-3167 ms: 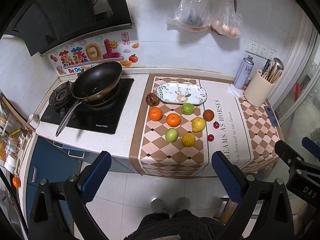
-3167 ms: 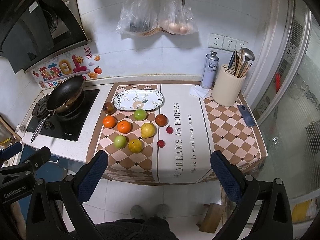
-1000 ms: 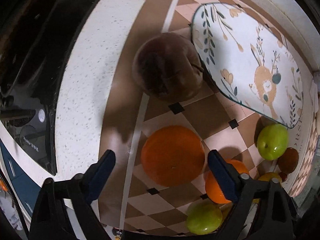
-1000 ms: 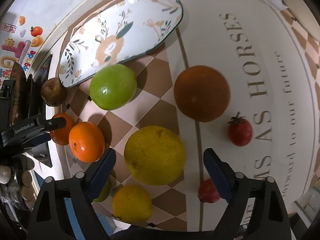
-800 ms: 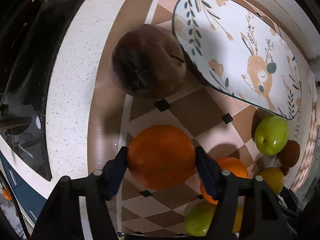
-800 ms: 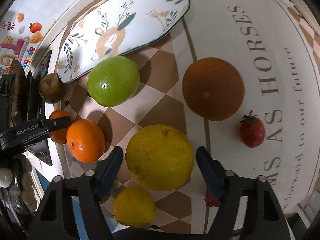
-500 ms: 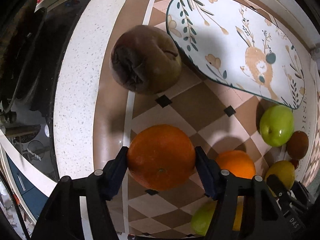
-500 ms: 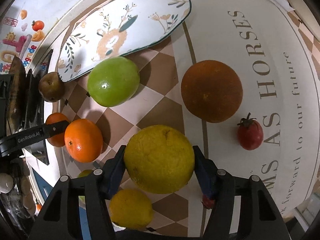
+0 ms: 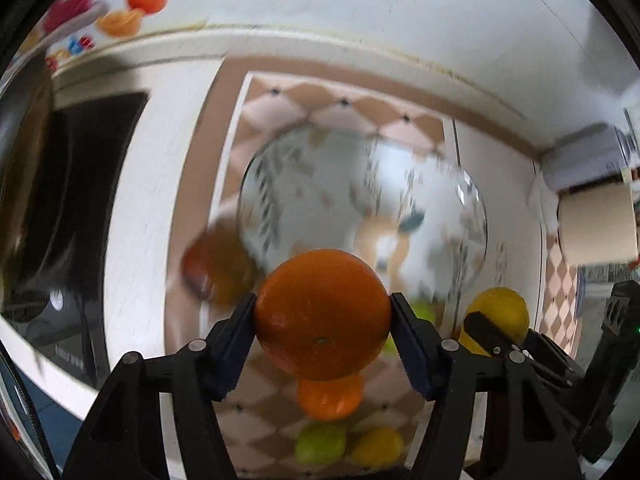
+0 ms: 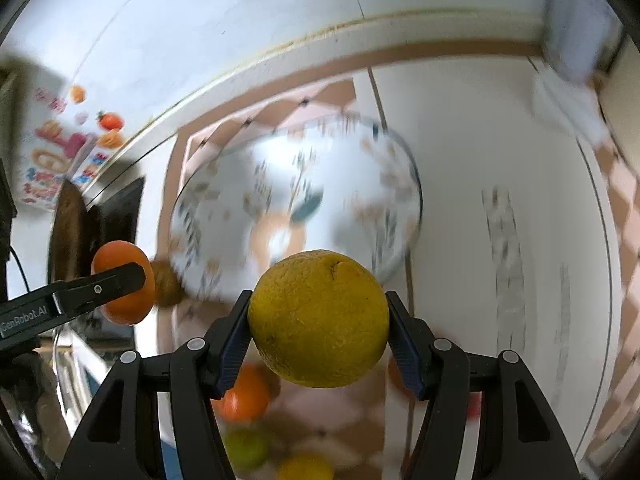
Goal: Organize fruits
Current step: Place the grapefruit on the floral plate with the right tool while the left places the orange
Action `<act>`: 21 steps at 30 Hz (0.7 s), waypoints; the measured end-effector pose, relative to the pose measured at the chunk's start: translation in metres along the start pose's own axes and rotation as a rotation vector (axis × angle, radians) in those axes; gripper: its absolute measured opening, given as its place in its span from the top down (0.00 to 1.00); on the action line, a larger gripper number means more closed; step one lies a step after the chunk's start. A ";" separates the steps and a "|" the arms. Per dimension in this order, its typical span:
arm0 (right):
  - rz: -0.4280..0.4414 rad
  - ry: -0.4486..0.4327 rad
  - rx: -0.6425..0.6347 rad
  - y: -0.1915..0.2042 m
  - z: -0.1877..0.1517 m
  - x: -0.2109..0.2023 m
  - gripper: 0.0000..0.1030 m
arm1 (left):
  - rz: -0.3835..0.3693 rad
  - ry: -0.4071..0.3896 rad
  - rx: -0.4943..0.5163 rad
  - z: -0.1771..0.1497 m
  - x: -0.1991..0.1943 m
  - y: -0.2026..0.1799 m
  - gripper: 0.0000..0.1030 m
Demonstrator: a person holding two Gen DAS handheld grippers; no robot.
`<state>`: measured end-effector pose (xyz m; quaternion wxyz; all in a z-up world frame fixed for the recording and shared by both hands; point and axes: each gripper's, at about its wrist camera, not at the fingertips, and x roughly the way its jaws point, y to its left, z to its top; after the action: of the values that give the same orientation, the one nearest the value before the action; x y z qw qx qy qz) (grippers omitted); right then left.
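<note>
Left gripper (image 9: 322,316): jaws clamped on an orange (image 9: 322,314), held in the air, the blurred plate (image 9: 360,208) behind it. Right gripper (image 10: 318,318): jaws clamped on a yellow citrus (image 10: 318,318), likewise raised before the plate. Other fruit lies blurred on the worktop (image 10: 480,152) below.

Both my claws full: left claw (image 9: 322,316) w/ round orange fruit (image 9: 322,314), right claw (image 10: 318,318) w/ bumpy yellow citrus (image 10: 318,318). Oval floral-print plate (image 10: 248,184) ahead looks bare, blurred. Brown wrinkled fruit (image 9: 214,270) just beside its left rim.
</note>
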<state>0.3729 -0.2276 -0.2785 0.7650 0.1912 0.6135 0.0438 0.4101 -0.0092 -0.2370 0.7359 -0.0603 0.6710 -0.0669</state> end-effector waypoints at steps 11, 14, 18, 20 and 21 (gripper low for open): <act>-0.091 0.105 -0.070 0.024 0.092 0.078 0.36 | 0.037 0.130 -0.034 0.099 0.090 -0.015 0.39; -0.106 0.131 -0.087 0.024 0.099 0.089 0.36 | 0.041 0.160 -0.035 0.105 0.101 -0.015 0.39; -0.092 0.160 -0.081 0.020 0.105 0.097 0.36 | 0.048 0.190 -0.033 0.109 0.111 -0.015 0.39; -0.091 0.171 -0.092 0.019 0.107 0.097 0.36 | 0.051 0.215 -0.034 0.109 0.116 -0.014 0.39; -0.087 0.176 -0.089 0.017 0.109 0.096 0.35 | 0.050 0.218 -0.037 0.109 0.116 -0.014 0.38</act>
<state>0.5028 -0.2090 -0.3425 0.7170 0.1257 0.6835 0.0545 0.5287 -0.0435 -0.3382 0.6587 -0.0495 0.7496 -0.0426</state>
